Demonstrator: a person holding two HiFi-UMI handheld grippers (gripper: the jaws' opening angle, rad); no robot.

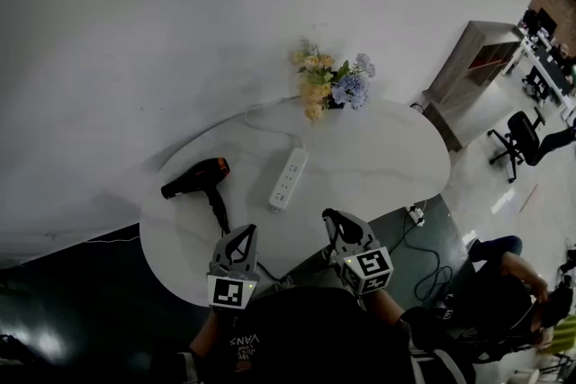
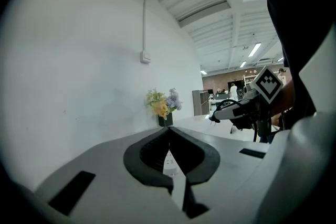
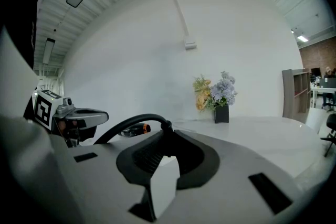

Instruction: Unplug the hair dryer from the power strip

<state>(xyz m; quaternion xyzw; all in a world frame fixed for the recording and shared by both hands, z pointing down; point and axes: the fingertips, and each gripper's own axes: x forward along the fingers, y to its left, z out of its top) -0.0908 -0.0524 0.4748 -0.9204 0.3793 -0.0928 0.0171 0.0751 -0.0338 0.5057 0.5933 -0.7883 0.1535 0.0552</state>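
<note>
A black hair dryer point(image 1: 196, 177) with an orange band lies at the left of the round white table point(image 1: 387, 162). A white power strip point(image 1: 288, 179) lies mid-table with its sockets showing bare. My right gripper point(image 1: 331, 218) hangs over the table's near edge, shut on the dryer's black plug point(image 3: 166, 126). Its black cord point(image 3: 122, 128) arcs off to the left toward the dryer point(image 3: 134, 130). My left gripper point(image 1: 242, 233) is shut with nothing in it, just left of the right one. Between its jaws I glimpse the power strip point(image 2: 169, 163) beyond.
A vase of yellow and blue flowers point(image 1: 331, 85) stands at the table's far edge by the white wall. The strip's white cable point(image 1: 270, 123) runs back toward the flowers. A person point(image 1: 513, 283) crouches on the floor at the right, near loose cables point(image 1: 432, 279).
</note>
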